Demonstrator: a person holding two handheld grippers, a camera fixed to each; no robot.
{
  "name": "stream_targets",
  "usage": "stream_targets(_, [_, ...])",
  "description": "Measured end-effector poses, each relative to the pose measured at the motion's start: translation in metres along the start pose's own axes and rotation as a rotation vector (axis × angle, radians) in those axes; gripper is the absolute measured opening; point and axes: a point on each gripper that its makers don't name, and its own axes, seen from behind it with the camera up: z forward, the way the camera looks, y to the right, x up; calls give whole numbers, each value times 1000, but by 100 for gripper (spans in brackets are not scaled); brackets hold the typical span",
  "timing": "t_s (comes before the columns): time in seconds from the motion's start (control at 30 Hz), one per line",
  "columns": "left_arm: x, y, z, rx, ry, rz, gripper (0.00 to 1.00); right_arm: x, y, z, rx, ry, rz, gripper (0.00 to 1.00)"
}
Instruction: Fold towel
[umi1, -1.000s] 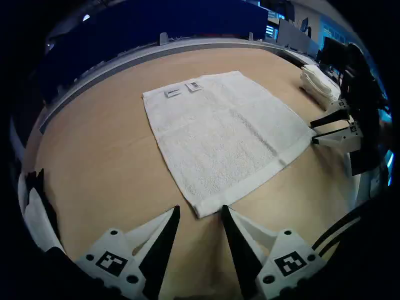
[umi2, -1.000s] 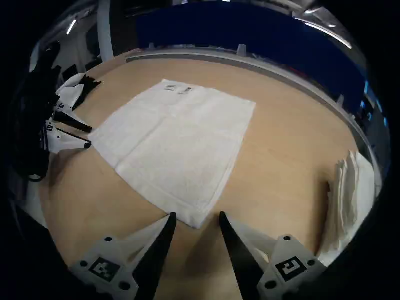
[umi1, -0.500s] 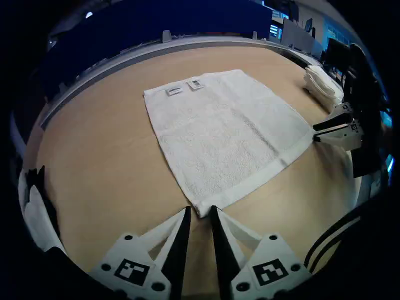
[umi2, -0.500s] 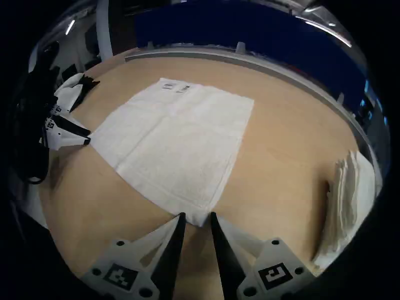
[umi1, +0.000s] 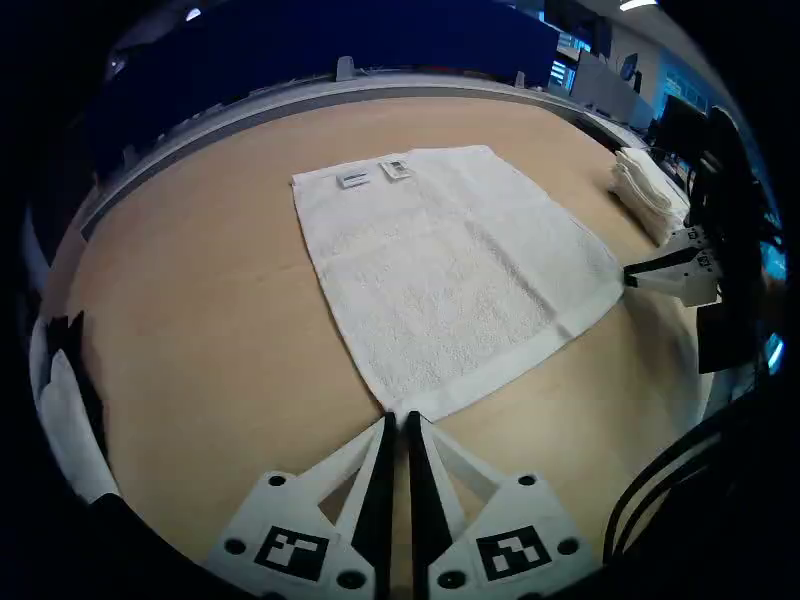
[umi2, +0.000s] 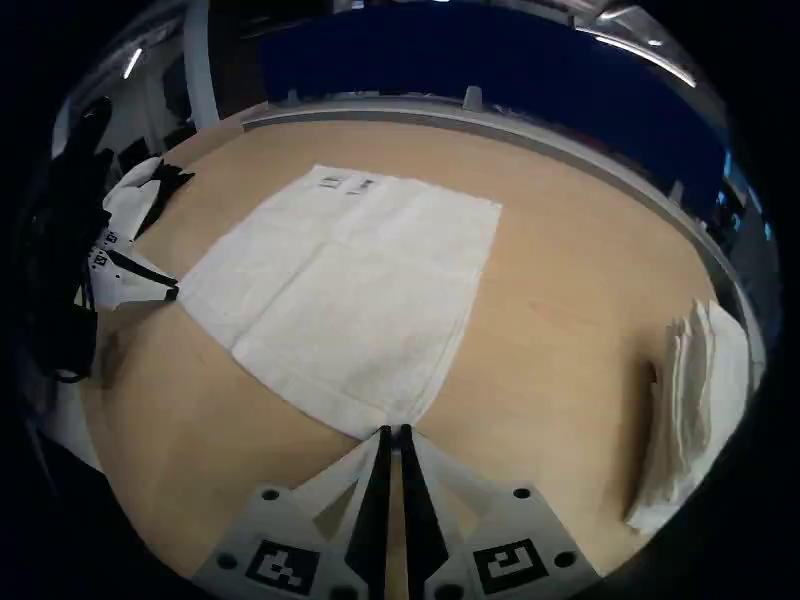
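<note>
A white towel (umi1: 450, 270) lies spread flat on a wooden table (umi1: 200, 300), with two small labels (umi1: 375, 173) at its far edge. In the left gripper view my left gripper (umi1: 398, 418) is shut on the towel's near corner. Off to the right, my right gripper (umi1: 628, 276) pinches the neighbouring corner. In the right gripper view the towel (umi2: 350, 280) stretches away from my right gripper (umi2: 392, 432), whose fingers are closed on its near corner. The left gripper (umi2: 172, 292) holds the corner at the left there.
A stack of folded white towels (umi1: 645, 185) sits at the table's right side, also seen as the stack (umi2: 700, 400) on the right. A grey rail and blue partition (umi1: 300, 40) border the far table edge. Bare wood (umi2: 580, 300) surrounds the towel.
Both grippers went from open around the towel's near corners to shut on them. The towel still lies flat.
</note>
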Motion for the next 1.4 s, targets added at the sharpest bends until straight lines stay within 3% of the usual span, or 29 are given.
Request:
stream_targets(0.27, [1, -3, -1, 9, 10, 14, 9, 6, -4, -1, 22, 13, 9, 5])
stream_targets(0.47, [12, -2, -14, -7, 39, -21, 9, 22, -4, -6, 28, 51, 31, 4])
stream_targets(0.87, [29, 3, -60, -32, 84, -65, 9, 57, -7, -46, 30, 108, -17, 4])
stream_targets(1.17, [36, 14, -99, -69, 99, -121, 9, 82, -13, -84, 28, 144, -43, 4])
stream_targets(1.4, [36, 25, -120, -90, 105, -142, 9, 84, -16, -100, 28, 140, -39, 4])
